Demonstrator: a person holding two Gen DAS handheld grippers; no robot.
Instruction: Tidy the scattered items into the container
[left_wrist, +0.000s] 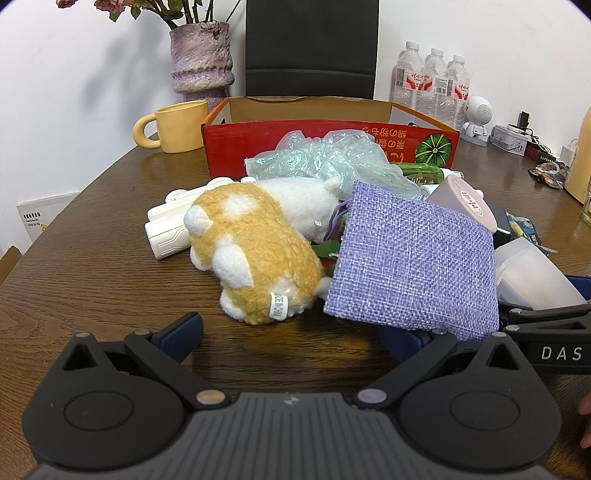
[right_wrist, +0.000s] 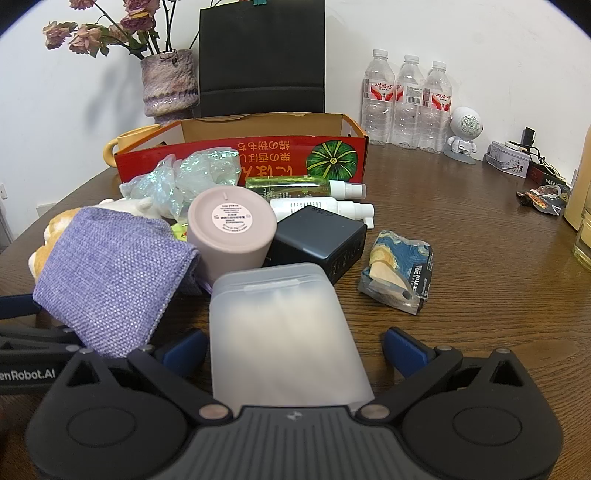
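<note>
The right gripper (right_wrist: 293, 350) stands wide open with the frosted case (right_wrist: 284, 332) between its fingers, not yet squeezed; closing off-centre could let the smooth case slip or nudge the pink tub (right_wrist: 232, 232) and charger (right_wrist: 317, 240) just beyond; the left gripper (left_wrist: 291, 332) is also open, the purple pouch (left_wrist: 413, 266) draped over its right finger, the plush (left_wrist: 255, 254) just ahead; the red box (right_wrist: 155, 158) behind the heap shows nothing inside from here; every item lies on the table (right_wrist: 461, 295).
</note>
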